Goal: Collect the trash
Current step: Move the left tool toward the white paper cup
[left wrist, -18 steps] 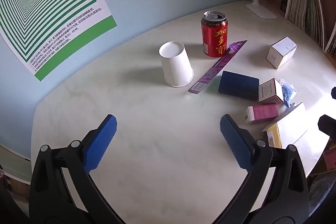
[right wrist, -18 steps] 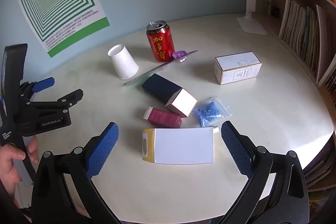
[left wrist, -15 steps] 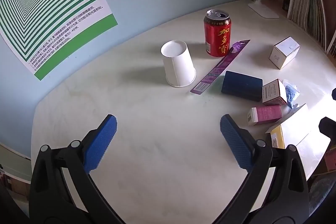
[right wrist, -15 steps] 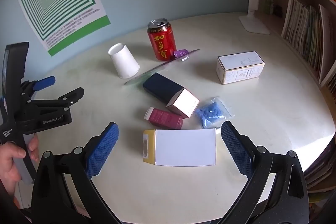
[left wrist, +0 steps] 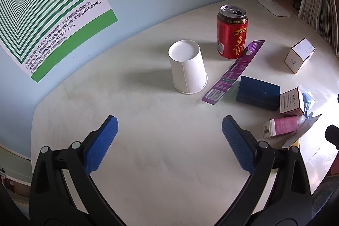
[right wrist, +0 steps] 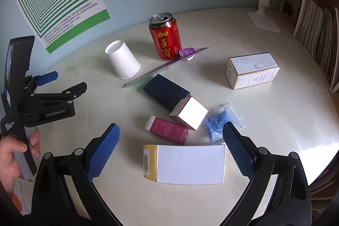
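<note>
Both tools hang above the round table with fingers spread and nothing between them: the left gripper faces bare tabletop short of the upturned paper cup, the right gripper straddles the flat white carton, probably the first pick. Trash lies loose and uncollected: beyond the carton a red can stands upright, a dark blue box lies flat, then a pink box, and a small blue bag
</note>
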Available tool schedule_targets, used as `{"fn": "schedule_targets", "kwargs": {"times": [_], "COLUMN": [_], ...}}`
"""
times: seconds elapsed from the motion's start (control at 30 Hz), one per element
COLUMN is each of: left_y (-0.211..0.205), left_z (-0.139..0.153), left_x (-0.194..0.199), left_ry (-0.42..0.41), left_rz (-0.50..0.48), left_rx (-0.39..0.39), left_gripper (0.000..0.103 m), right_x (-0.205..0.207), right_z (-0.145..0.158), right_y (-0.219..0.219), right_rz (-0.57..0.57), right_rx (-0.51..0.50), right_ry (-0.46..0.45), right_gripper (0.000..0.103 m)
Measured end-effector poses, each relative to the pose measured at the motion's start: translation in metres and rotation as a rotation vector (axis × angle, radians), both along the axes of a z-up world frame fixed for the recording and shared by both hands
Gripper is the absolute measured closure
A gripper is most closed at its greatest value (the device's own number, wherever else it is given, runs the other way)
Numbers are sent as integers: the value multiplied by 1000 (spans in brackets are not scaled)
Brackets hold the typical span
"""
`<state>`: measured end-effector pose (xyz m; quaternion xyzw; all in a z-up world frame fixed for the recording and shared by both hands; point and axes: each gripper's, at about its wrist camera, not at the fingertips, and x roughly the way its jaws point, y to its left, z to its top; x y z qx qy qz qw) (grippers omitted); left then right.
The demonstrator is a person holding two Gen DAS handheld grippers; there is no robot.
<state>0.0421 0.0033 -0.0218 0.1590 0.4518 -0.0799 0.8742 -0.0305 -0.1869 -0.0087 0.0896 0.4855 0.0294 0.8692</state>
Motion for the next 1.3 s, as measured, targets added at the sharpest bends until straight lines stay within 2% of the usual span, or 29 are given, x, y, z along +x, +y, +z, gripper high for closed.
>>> {"fn": "schedule_targets", "kwargs": {"times": [0.23,0.5,1.03,1.3], "left_y": [-2,-4,-2,-2], "left_z": [1,5,3,-3], "left_x": [3,5,2,14], "left_ry": [0,-6,-5,8], "left_rz": [1,4,2,0], "left_rx": [-33,7,-4,-17], "left_gripper": [7,7,7,7], "right_x": [5,5,4,10], "right_z": [0,1,0,-7], "right_y": [-1,0,2,2], "right_rz": [8,17,24,35], "right_rx": [-3,-5,-9,-9], "right_ry": [7,1,4,15], "right_gripper": [7,7,7,7]}}
